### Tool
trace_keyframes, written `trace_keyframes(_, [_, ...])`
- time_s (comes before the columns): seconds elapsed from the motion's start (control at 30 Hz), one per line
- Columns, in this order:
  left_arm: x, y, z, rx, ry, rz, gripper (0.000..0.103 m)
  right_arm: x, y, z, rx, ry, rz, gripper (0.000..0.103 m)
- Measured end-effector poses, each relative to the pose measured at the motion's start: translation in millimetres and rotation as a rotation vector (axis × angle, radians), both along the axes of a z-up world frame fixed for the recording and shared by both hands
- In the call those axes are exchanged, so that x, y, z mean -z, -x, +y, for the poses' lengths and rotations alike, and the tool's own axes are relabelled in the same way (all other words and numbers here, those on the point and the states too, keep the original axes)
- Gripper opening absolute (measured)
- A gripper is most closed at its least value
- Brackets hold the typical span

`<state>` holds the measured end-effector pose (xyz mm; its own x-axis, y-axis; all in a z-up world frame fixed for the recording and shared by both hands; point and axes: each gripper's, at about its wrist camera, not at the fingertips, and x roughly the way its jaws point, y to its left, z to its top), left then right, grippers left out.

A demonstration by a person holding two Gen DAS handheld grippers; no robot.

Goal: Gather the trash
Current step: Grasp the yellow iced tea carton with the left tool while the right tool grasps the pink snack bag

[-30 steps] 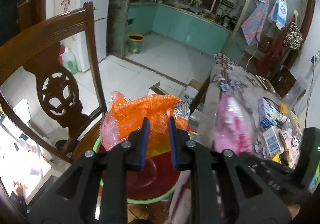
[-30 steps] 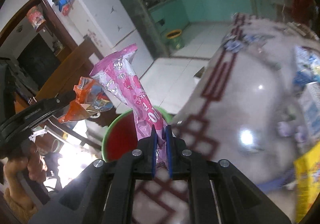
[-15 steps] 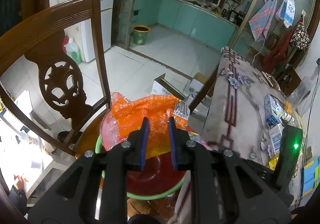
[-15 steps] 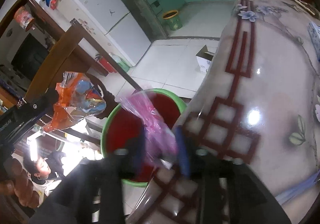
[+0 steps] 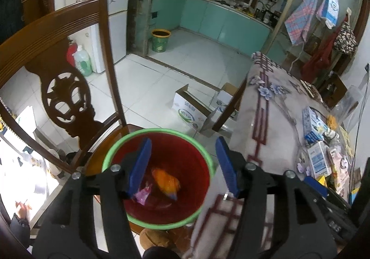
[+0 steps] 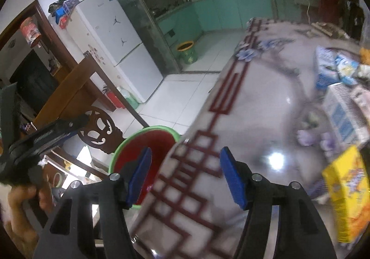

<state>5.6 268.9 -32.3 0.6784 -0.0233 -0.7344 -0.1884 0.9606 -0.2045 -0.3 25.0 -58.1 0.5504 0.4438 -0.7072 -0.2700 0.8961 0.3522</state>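
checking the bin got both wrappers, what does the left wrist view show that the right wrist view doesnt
Only the left wrist view looks down into the bin: an orange wrapper and a pink wrapper lie at its bottom, and open cardboard boxes sit on the floor.

Only the right wrist view shows a yellow packet on the table's near right, and the left tool from outside.

Both show the red bin with its green rim, the patterned table, the carved chair, and an open, empty tool.

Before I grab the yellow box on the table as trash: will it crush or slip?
The yellow box looks like thin printed cardboard, so probably light and crushable. Its glossy faces may slip between the right tool's pads.
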Motion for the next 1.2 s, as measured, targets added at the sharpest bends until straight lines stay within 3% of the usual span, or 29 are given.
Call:
trace_keyframes(0.2, [-8.8, -1.9, -47.0, 0.088, -0.009, -0.023, 0.06, -10.1, 30.4, -48.0, 0.03, 0.075, -0.043, 0.06])
trace_keyframes(0.43, [-6.1, -4.3, -119.1, 0.23, 0.072, -0.004, 0.065, -25.8, 44.1, -138.8, 0.13, 0.243, -0.102, 0.06])
trace_keyframes(0.53, [-1.6, -0.5, -155.2, 0.291, 0.15, 0.004, 0.07, -25.1, 33.5, -175.2, 0.153, 0.337, -0.09, 0.072])
trace_keyframes(0.73, [13.4, 4.9, -229.1, 0.397, 0.156, 0.028, 0.078, -1.7, 5.3, -203.6, 0.077, 0.585, -0.114, 0.084])
trace_keyframes(0.97, [42.9, -1.8, -280.7, 0.452, 0.149, 0.137, 0.082, 39.0, -25.4, -213.2, 0.028, 0.673, -0.05, 0.084])
trace_keyframes(1.03, [47.8, -1.3, -289.2, 0.459, 0.158, 0.159, 0.082, 42.4, -28.0, -214.4, 0.033, 0.695, -0.043, 0.08])
trace_keyframes(1.07, [50.3, -1.2, -295.1, 0.465, 0.159, 0.173, 0.083, 41.8, -28.2, -215.8, 0.04, 0.695, -0.045, 0.072])
trace_keyframes(1.2, [54.0, 3.8, -311.1, 0.486, 0.154, 0.188, 0.083, 31.8, -30.2, -231.6, 0.106, 0.616, -0.034, 0.058])
